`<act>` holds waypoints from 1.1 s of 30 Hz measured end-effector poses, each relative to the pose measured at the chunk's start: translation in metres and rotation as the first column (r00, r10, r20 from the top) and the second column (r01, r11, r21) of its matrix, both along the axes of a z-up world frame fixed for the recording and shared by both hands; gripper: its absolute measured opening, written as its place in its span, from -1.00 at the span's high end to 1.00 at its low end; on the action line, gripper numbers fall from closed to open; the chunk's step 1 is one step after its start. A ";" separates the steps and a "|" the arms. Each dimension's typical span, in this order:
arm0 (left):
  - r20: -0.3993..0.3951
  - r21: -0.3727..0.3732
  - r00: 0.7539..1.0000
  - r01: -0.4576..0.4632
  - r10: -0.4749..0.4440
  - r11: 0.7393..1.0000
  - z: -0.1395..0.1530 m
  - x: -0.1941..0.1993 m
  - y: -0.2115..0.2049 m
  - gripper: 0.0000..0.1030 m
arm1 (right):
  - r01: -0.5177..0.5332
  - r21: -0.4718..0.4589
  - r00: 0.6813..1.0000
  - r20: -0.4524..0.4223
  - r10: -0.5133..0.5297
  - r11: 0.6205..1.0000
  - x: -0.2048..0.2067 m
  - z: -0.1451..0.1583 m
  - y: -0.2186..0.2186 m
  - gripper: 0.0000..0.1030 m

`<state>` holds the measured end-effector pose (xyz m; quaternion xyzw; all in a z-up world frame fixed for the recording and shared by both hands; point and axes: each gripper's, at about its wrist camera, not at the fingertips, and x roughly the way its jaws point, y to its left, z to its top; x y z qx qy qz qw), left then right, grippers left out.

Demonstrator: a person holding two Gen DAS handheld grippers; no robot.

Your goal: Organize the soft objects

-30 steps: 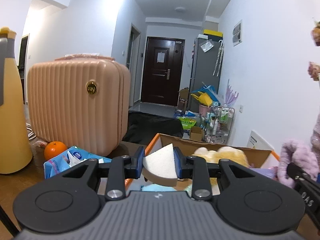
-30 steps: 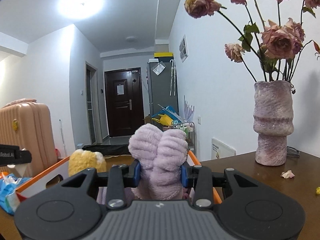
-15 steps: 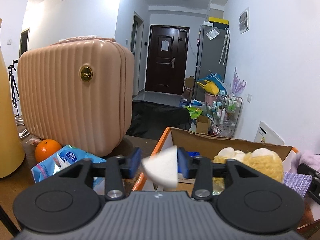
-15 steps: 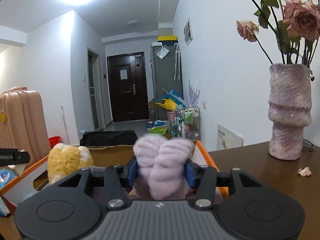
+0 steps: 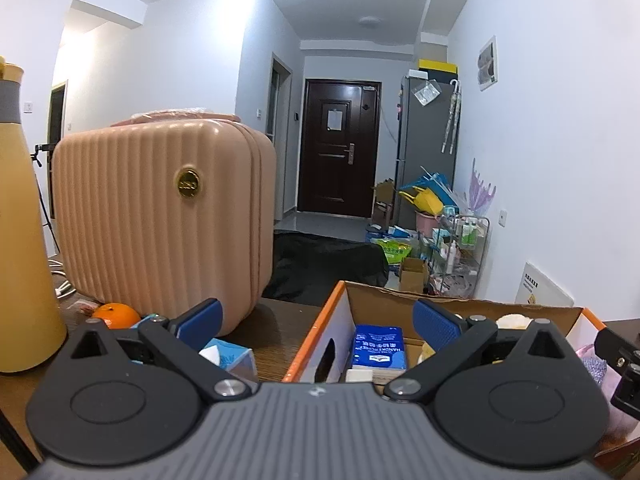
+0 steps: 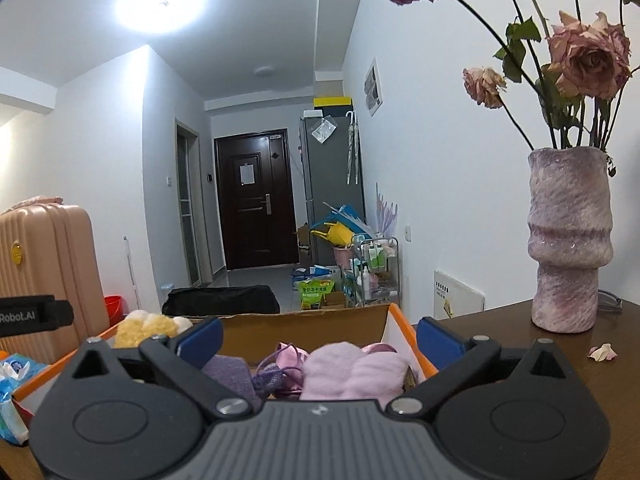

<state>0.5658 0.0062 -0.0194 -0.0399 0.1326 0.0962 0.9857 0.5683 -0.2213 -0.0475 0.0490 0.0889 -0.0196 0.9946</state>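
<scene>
Left gripper: jaws opening, spread wide, nothing pressed between the pads; hangs over the left end of the box.
Right gripper: jaws opening, spread wide; the plush lies below and between them, pads clear of it.
Cardboard box: orange-edged, open-topped, on the desk.
Pink plush: inside the box, right end, beside purple cloth.
Yellow fluffy toy: in the box, far left corner.
Blue tissue pack: lies in the box's left end.
Suitcase: peach, ribbed, left of the box; orange at its foot.
Vase: on the desk, right of the box, holding dried roses.
</scene>
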 end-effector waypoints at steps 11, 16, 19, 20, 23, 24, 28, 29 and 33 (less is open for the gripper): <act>0.022 0.050 1.000 0.005 -0.006 0.999 0.004 -0.047 0.003 -1.00 | -0.020 -0.033 0.999 0.028 0.021 0.999 -0.047 0.009 0.001 -1.00; 0.018 0.074 1.000 0.022 -0.023 0.997 0.003 -0.079 0.004 -1.00 | -0.040 -0.027 0.999 0.020 0.040 0.999 -0.079 0.011 -0.001 -1.00; 0.004 0.079 0.999 0.042 -0.042 0.996 0.001 -0.099 0.006 -1.00 | -0.050 -0.025 0.999 0.016 0.050 0.998 -0.100 0.012 -0.004 -1.00; -0.002 0.081 0.999 0.045 -0.045 0.996 0.000 -0.107 0.006 -1.00 | -0.052 -0.026 0.999 0.014 0.052 0.998 -0.107 0.012 -0.005 -1.00; -0.012 0.078 0.999 0.053 -0.052 0.996 0.000 -0.128 0.009 -1.00 | -0.061 -0.031 0.998 0.010 0.062 0.998 -0.126 0.013 -0.007 -1.00; -0.015 0.078 0.998 0.055 -0.054 0.995 0.000 -0.135 0.010 -1.00 | -0.063 -0.033 0.998 0.009 0.063 0.997 -0.133 0.013 -0.007 -1.00; -0.020 0.082 0.998 0.065 -0.063 0.995 0.001 -0.165 0.013 -1.00 | -0.073 -0.041 0.997 0.002 0.073 0.996 -0.162 0.014 -0.007 -1.00; -0.020 0.085 0.998 0.067 -0.065 0.994 0.000 -0.172 0.014 -1.00 | -0.076 -0.044 0.997 0.001 0.076 0.996 -0.170 0.014 -0.007 -1.00; -0.012 0.092 0.997 0.083 -0.083 0.992 0.001 -0.205 0.013 -1.00 | -0.088 -0.057 0.996 -0.003 0.088 0.994 -0.201 0.016 -0.005 -1.00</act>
